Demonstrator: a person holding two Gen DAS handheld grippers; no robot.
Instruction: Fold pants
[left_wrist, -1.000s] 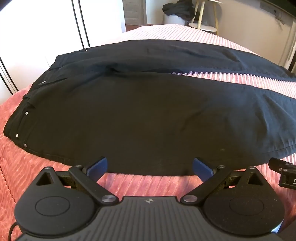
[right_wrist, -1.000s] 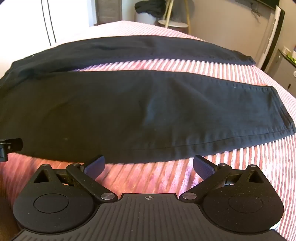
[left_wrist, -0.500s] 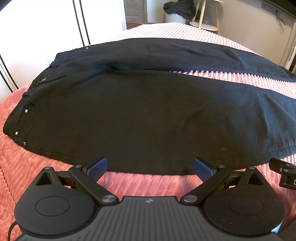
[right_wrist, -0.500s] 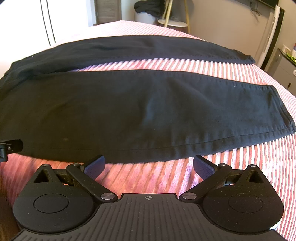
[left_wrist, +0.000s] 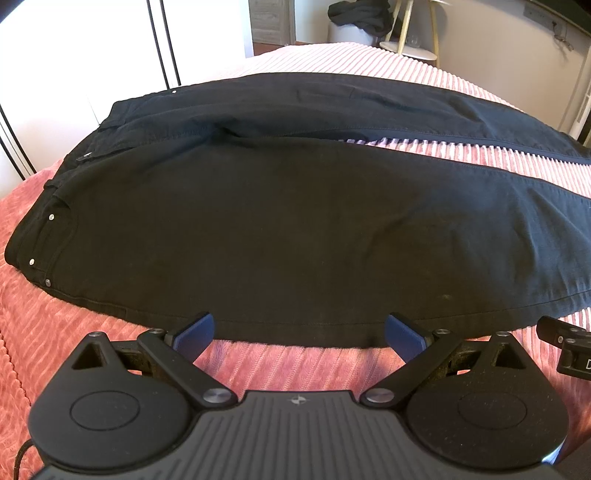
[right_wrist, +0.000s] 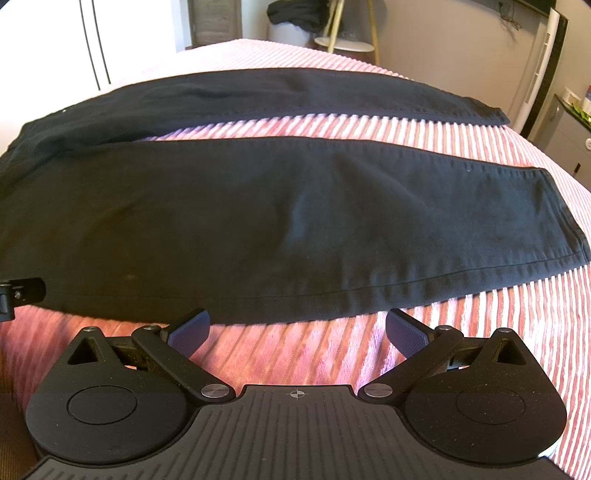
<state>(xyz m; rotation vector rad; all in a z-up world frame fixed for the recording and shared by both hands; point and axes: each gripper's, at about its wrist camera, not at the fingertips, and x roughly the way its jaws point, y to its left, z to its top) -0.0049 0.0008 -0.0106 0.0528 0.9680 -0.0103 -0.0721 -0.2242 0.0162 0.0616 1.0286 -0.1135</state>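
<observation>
Black pants (left_wrist: 280, 221) lie flat on a pink ribbed bedspread (left_wrist: 295, 362), waistband at the left, the two legs spread apart to the right. My left gripper (left_wrist: 300, 334) is open and empty, its blue pads at the near edge of the thigh part. My right gripper (right_wrist: 298, 330) is open and empty at the near edge of the near leg (right_wrist: 295, 229), whose hem (right_wrist: 565, 218) lies at the right. The far leg (right_wrist: 295, 92) lies behind it.
The right gripper's tip (left_wrist: 565, 347) shows at the left wrist view's right edge. White wardrobe doors (left_wrist: 92, 55) stand at the back left. A stool with dark clothes (left_wrist: 362, 18) stands beyond the bed. A cabinet (right_wrist: 569, 125) stands at the right.
Both grippers have moved slightly forward and toward the pants' near edge. The pants have not moved.
</observation>
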